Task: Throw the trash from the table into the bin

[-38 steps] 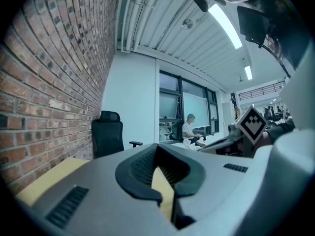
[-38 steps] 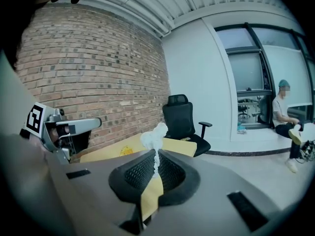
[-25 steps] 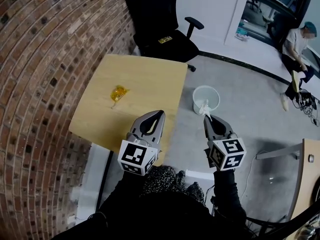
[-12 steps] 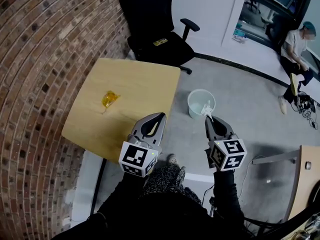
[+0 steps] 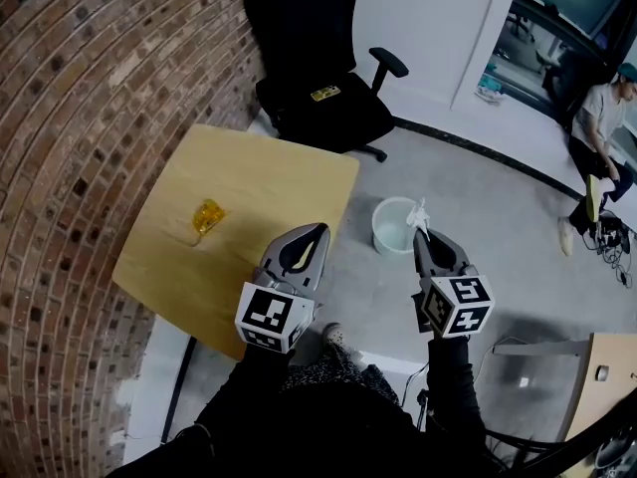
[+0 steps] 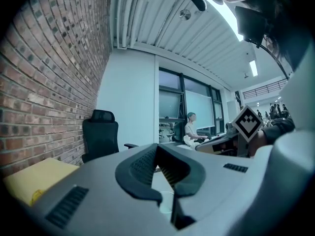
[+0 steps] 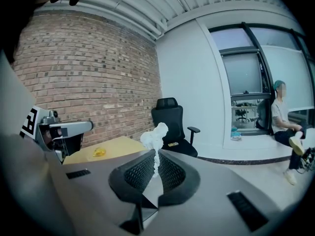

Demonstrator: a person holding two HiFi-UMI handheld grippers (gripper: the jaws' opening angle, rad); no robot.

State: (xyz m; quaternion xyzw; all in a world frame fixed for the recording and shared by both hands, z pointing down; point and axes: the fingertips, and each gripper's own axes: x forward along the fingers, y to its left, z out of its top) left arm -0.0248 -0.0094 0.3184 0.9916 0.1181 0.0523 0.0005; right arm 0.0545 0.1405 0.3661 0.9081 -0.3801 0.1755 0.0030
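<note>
My right gripper [image 5: 422, 234] is shut on a crumpled white paper scrap [image 5: 419, 214] that sticks up from its fingertips, just right of the white bin [image 5: 395, 225] on the floor. In the right gripper view the scrap [image 7: 154, 135] stands pinched between the jaws [image 7: 156, 154]. My left gripper [image 5: 318, 230] hangs beside the table's right edge, its jaws together with nothing in them [image 6: 157, 149]. A yellow wrapper [image 5: 207, 214] lies on the wooden table [image 5: 269, 182], far left of both grippers; it also shows in the right gripper view as a small yellow wrapper [image 7: 99, 152].
A black office chair [image 5: 318, 68] stands behind the table. A brick wall [image 5: 70, 118] runs along the left. A person [image 5: 602, 118] sits at the far right, with cables [image 5: 609, 229] on the floor nearby. The corner of another table [image 5: 602, 371] shows at lower right.
Both grippers have moved forward across the floor toward the bin, which now sits lower in view and close to the right gripper's tip. The white scrap stays pinched. The yellow wrapper has not moved.
</note>
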